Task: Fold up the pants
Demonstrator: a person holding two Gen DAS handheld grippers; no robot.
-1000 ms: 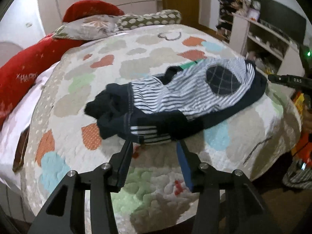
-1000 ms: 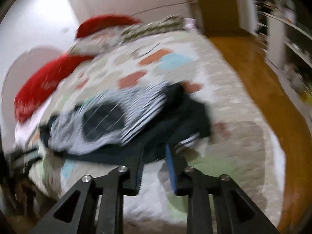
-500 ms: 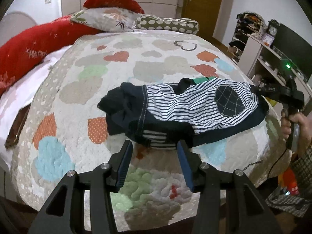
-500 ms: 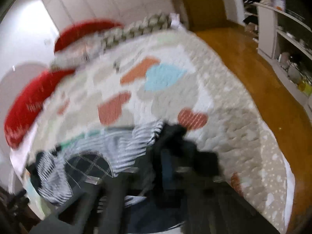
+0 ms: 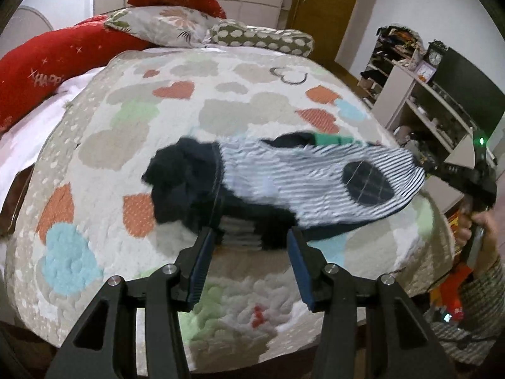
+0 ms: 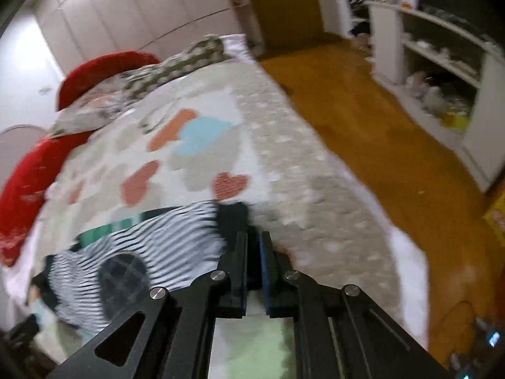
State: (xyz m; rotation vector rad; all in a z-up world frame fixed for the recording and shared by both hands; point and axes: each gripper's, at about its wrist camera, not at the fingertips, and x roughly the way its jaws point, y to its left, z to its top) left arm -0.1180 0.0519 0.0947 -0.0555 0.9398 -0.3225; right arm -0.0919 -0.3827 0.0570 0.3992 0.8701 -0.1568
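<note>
The pants [image 5: 284, 183] are white-and-navy striped with a dark checked patch and dark navy cuffs. They lie bunched on the heart-patterned quilt [image 5: 126, 132]. My left gripper [image 5: 251, 237] is open, its blue pads just short of the near striped cuff. My right gripper [image 6: 253, 237] is shut on the dark edge of the pants [image 6: 151, 249] and lifts that end. It also shows at the right in the left wrist view [image 5: 426, 170].
Red pillows [image 5: 47, 63] and patterned cushions [image 5: 262, 38] lie at the head of the bed. White shelves [image 5: 423, 107] stand beside the bed. An orange wooden floor [image 6: 363, 120] runs along the bed's right side.
My right gripper has swung in and closed on the pants' dark edge, raising that end. My left gripper has stayed open near the cuff, and its view has pulled back slightly.
</note>
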